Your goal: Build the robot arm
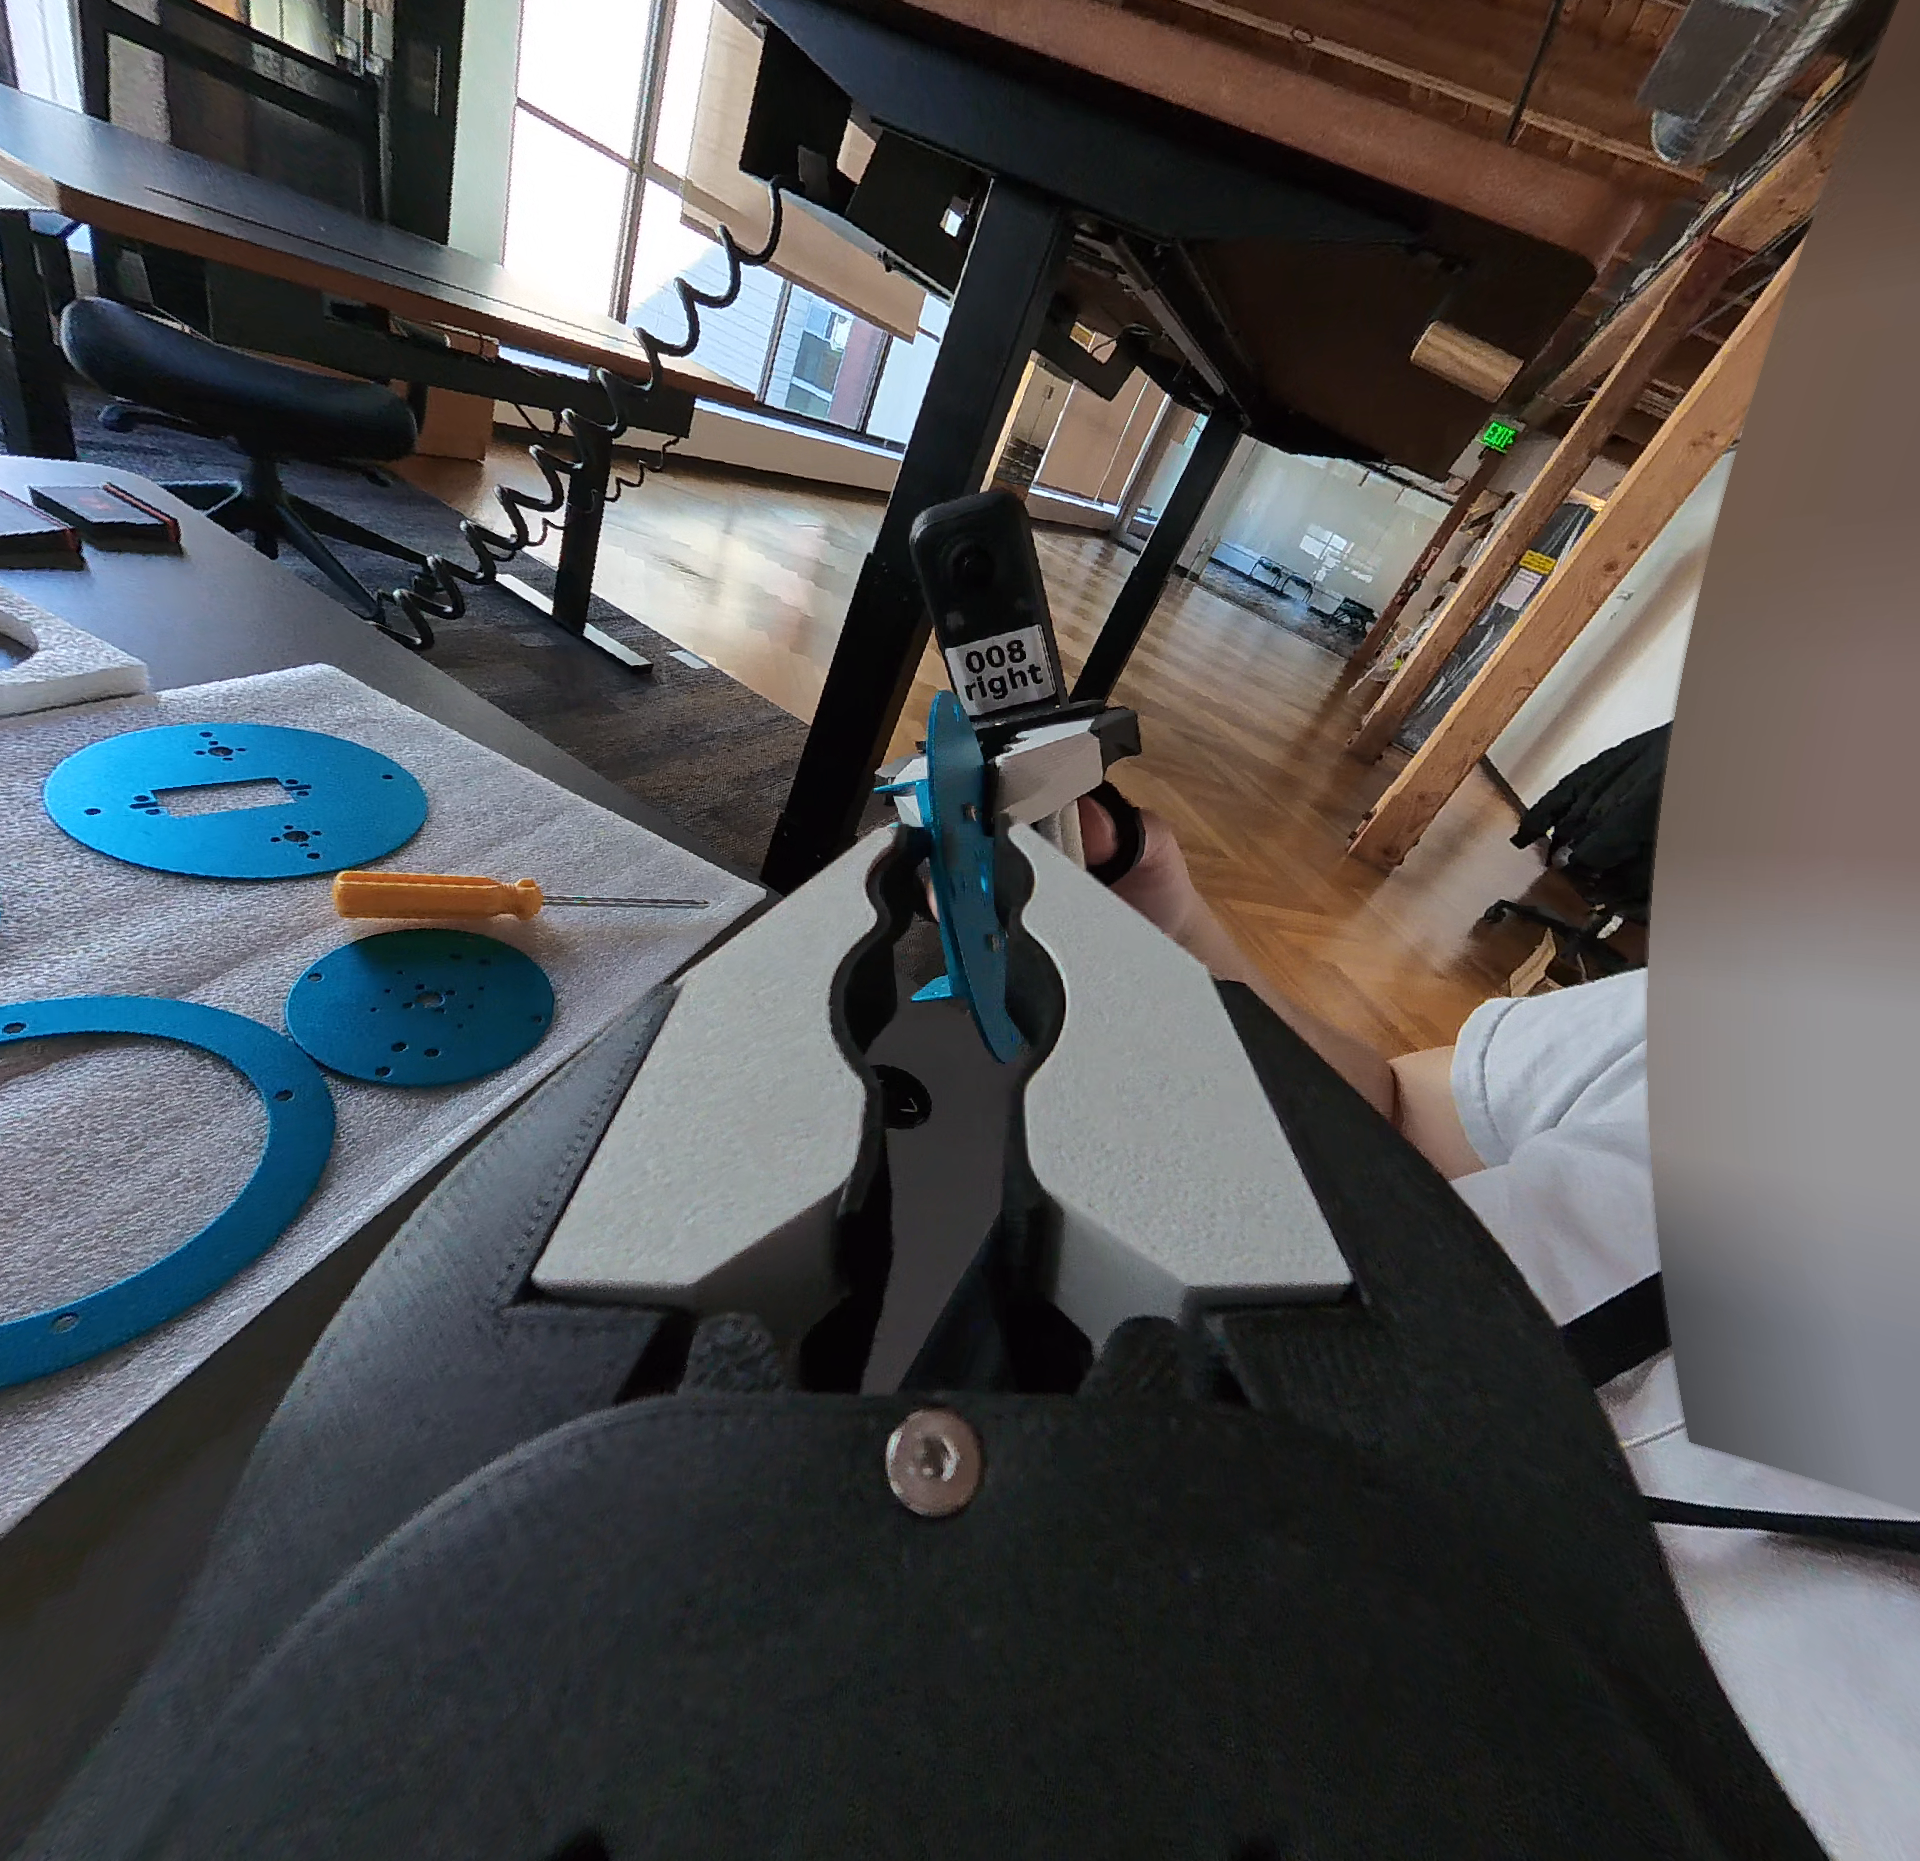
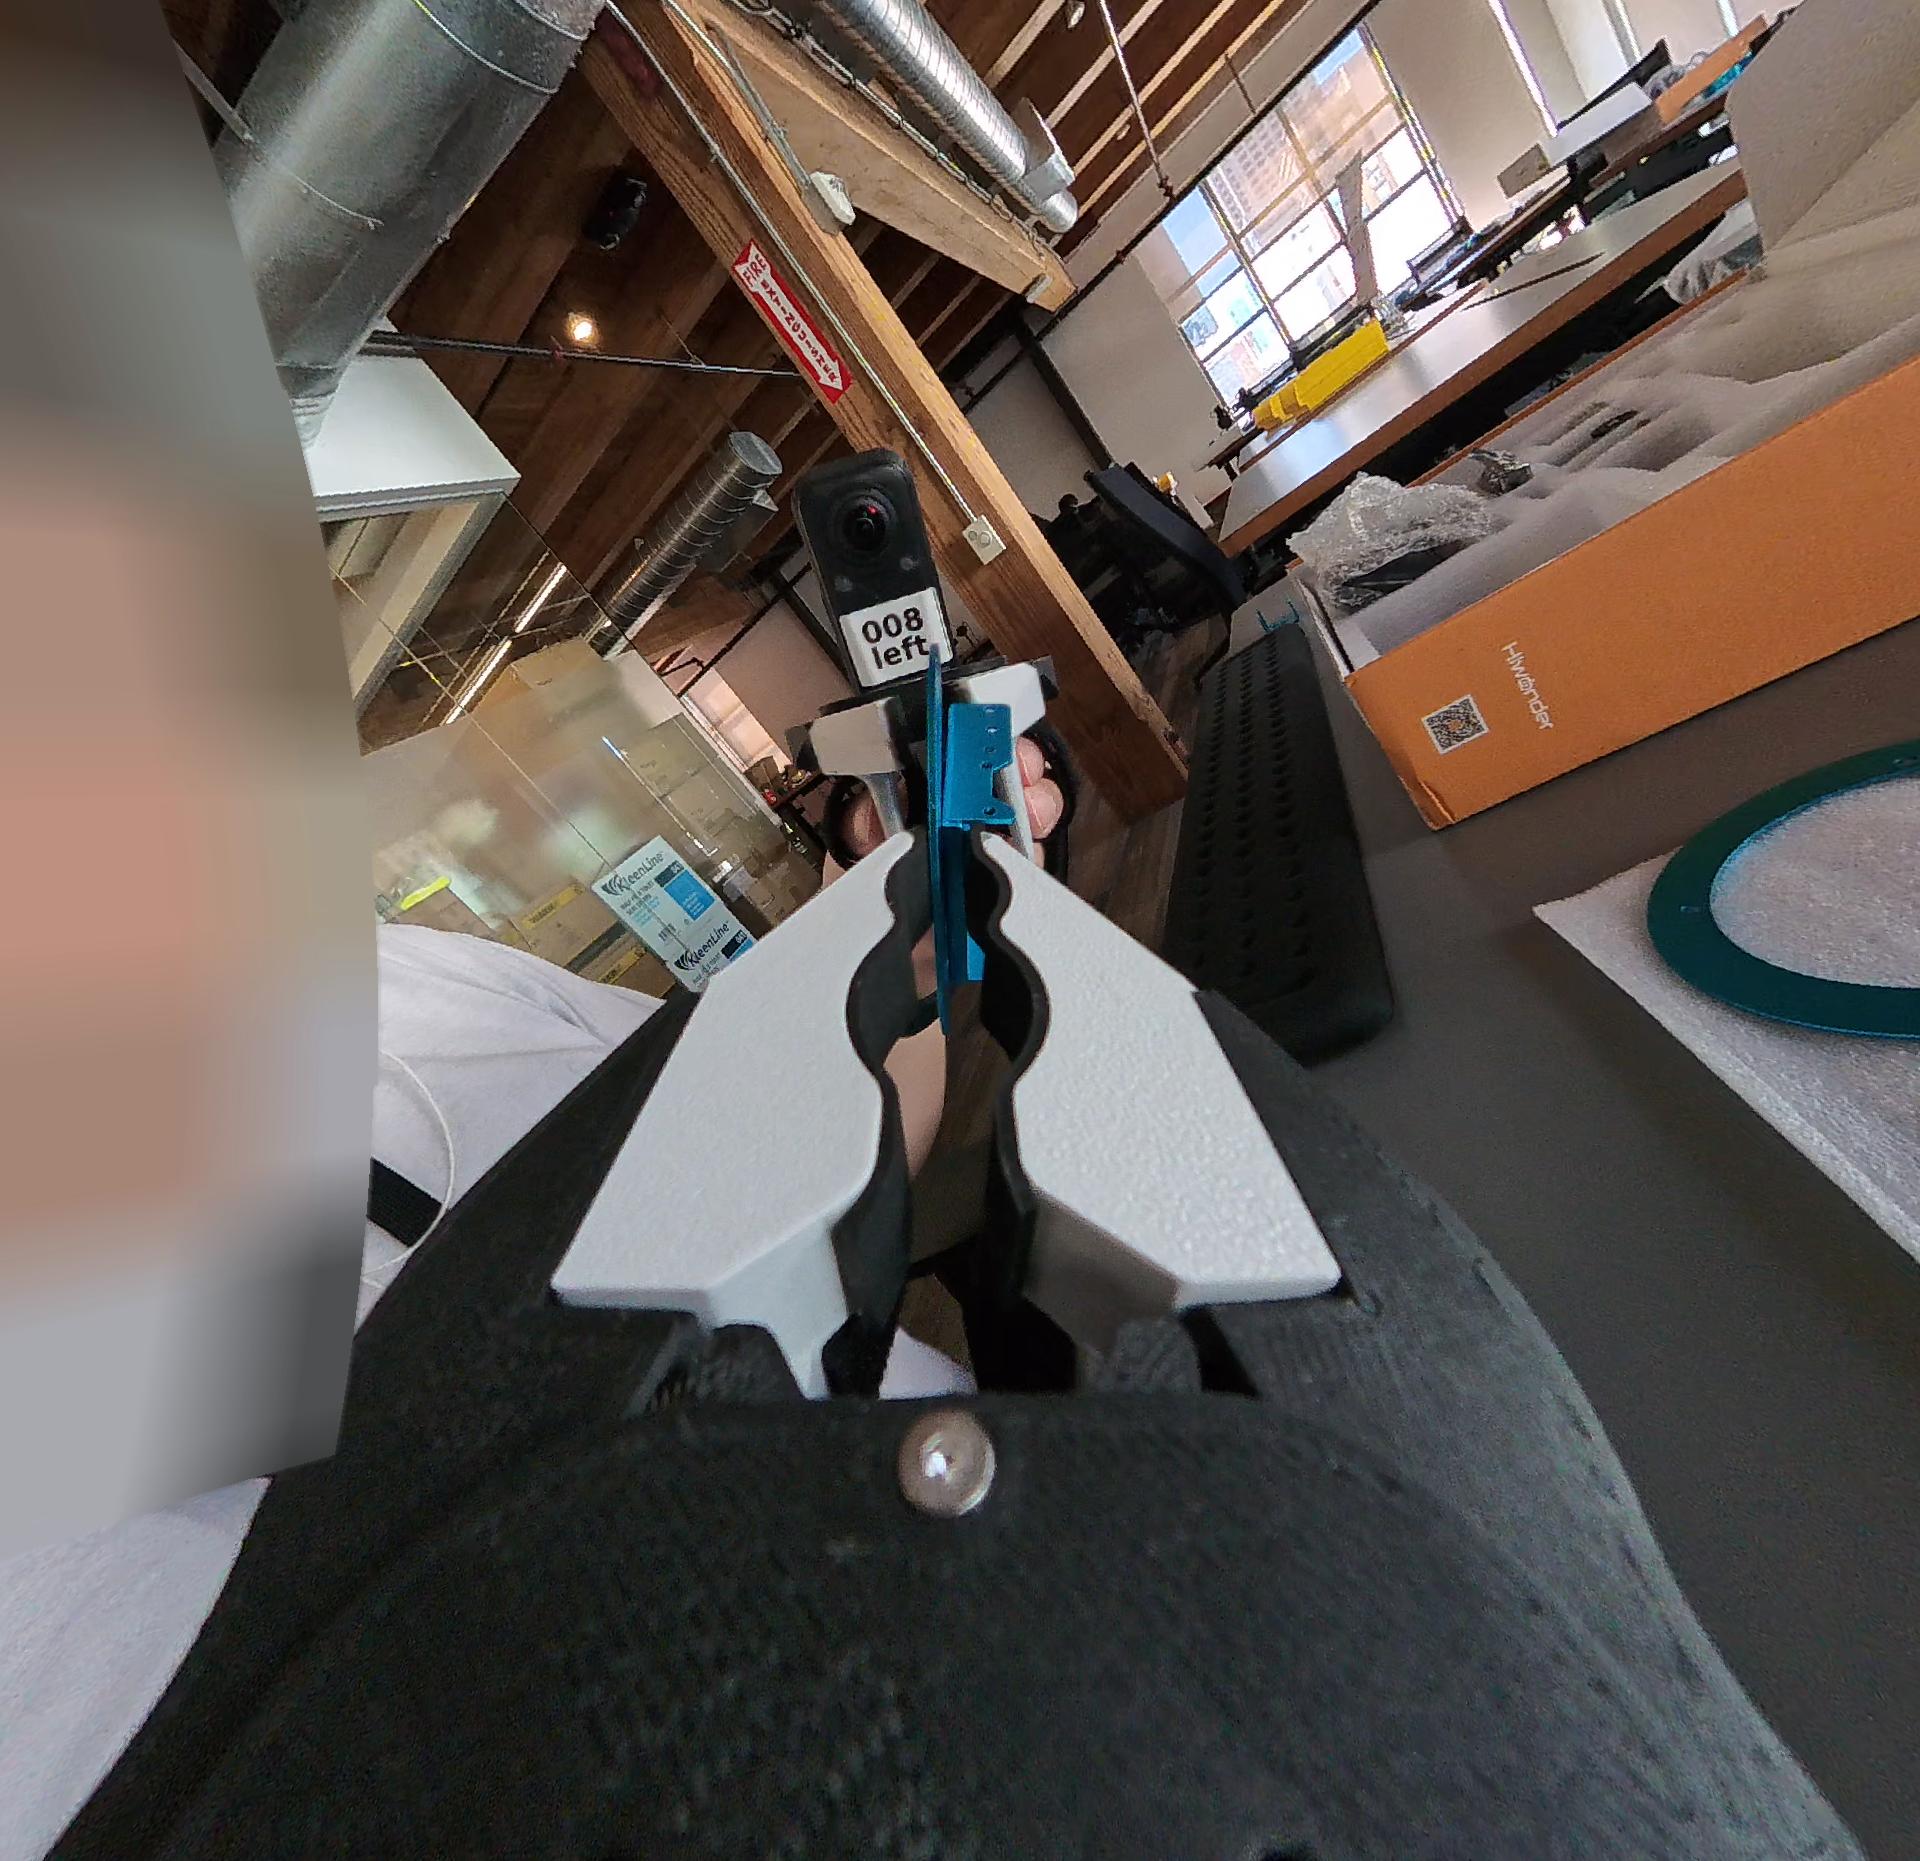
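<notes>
Above table edge (image 1: pixel 623 824), left gripper (image 1: pixel 961 855) and right gripper (image 2: pixel 951 855) face tip-to-tip, both clamping blue plate (image 1: pixel 971 897).

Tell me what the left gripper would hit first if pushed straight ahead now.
Likely the right gripper facing it: both grippers appear clamped on the same thin blue perforated metal plate, so the left gripper has almost no free travel. Exact depth is unclear.
</notes>
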The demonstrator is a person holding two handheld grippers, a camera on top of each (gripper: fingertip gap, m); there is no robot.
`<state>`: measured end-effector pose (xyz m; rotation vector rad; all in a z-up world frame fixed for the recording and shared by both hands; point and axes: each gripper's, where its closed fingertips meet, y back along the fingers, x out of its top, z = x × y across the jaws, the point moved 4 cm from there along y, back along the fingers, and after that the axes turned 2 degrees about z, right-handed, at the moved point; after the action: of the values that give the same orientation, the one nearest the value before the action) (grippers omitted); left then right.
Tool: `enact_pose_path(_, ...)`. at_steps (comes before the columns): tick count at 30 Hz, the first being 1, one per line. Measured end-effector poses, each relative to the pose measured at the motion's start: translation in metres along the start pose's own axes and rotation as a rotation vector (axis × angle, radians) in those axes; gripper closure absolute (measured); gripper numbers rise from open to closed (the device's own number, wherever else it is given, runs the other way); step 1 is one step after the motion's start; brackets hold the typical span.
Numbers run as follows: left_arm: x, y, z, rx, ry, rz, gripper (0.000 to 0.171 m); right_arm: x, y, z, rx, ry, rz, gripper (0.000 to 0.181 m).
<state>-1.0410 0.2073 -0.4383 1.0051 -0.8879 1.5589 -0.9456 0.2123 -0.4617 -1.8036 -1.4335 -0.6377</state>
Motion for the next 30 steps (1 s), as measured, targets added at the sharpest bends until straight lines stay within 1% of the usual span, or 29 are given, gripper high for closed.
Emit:
enact_pose_path(1, 0.000, 0.000, -0.001, 0.011, -0.002, 0.001, 0.157, 0.000, 0.000, -0.001, 0.007, 0.008, 0.000, 0.178)
enact_pose_path(3, -0.001, 0.000, -0.005, 0.051, -0.028, -0.011, 0.145, -0.002, -0.002, -0.003, 0.023, 0.008, 0.000, 0.179)
enact_pose_path(5, -0.002, -0.001, -0.002, 0.044, -0.050, -0.018, 0.149, -0.003, -0.004, -0.003, 0.025, 0.018, -0.006, 0.179)
enact_pose_path(8, -0.003, -0.002, 0.003, 0.011, -0.066, -0.023, 0.166, -0.004, -0.005, -0.003, 0.008, 0.045, -0.017, 0.178)
enact_pose_path(17, -0.004, -0.001, 0.006, -0.046, -0.009, -0.002, 0.168, -0.006, -0.006, -0.006, 0.031, 0.056, -0.018, 0.178)
enact_pose_path(20, -0.006, 0.000, 0.007, -0.067, -0.002, -0.022, 0.168, -0.008, -0.005, -0.006, 0.036, 0.064, -0.039, 0.178)
enact_pose_path(26, -0.005, 0.002, 0.009, -0.062, -0.017, -0.031, 0.168, -0.009, -0.006, -0.008, 0.028, 0.086, -0.061, 0.178)
enact_pose_path(30, -0.010, 0.002, 0.006, -0.021, -0.053, -0.069, 0.167, -0.011, -0.005, -0.005, -0.012, 0.117, -0.091, 0.178)
